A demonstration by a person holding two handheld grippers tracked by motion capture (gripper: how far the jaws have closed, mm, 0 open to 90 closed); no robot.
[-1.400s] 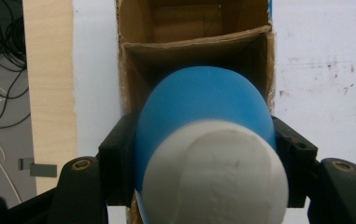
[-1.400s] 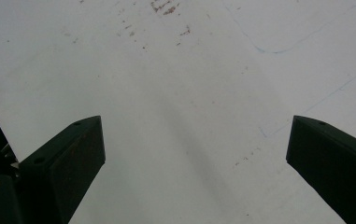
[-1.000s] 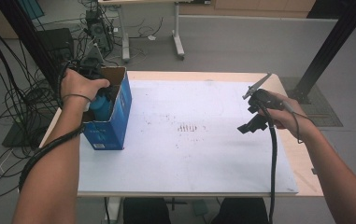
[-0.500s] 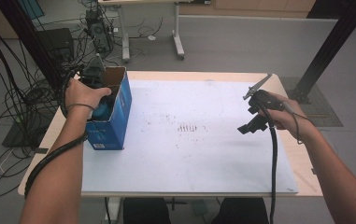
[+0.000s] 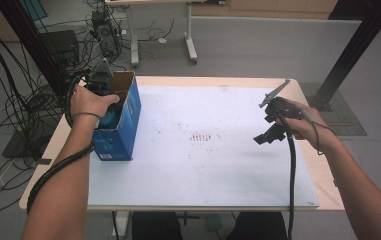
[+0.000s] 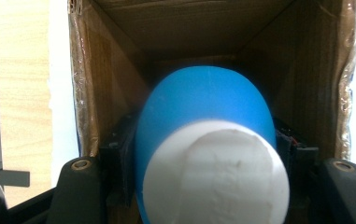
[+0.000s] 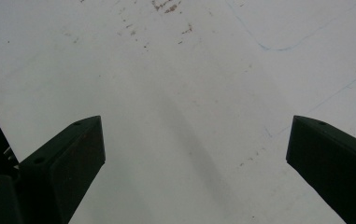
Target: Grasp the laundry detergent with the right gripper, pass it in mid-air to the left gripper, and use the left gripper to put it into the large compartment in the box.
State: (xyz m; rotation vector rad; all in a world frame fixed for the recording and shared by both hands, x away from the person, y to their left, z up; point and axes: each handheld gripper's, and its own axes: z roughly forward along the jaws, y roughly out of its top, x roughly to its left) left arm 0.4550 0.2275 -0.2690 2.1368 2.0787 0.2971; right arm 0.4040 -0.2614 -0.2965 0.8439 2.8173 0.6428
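Left gripper view looks straight down into an open cardboard box (image 6: pixel 203 42), where a blue, egg-shaped object with a white end (image 6: pixel 208 154) sits clamped between the black jaws of the left tongs (image 6: pixel 208 177), inside the box's mouth. High view places that blue box (image 5: pixel 120 120) upright at the left edge of the counter (image 5: pixel 278 82), standing partly on the white sheet (image 5: pixel 203 165) that covers most of the counter top, with the person's left hand (image 5: pixel 90 100) reaching over the box's open top. Well apart, near the right edge, the right hand (image 5: pixel 308 125) holds the right tongs (image 5: pixel 270 135) above the sheet; right gripper view shows their jaws spread wide with nothing but the stained white sheet (image 7: pixel 175 93) between them.
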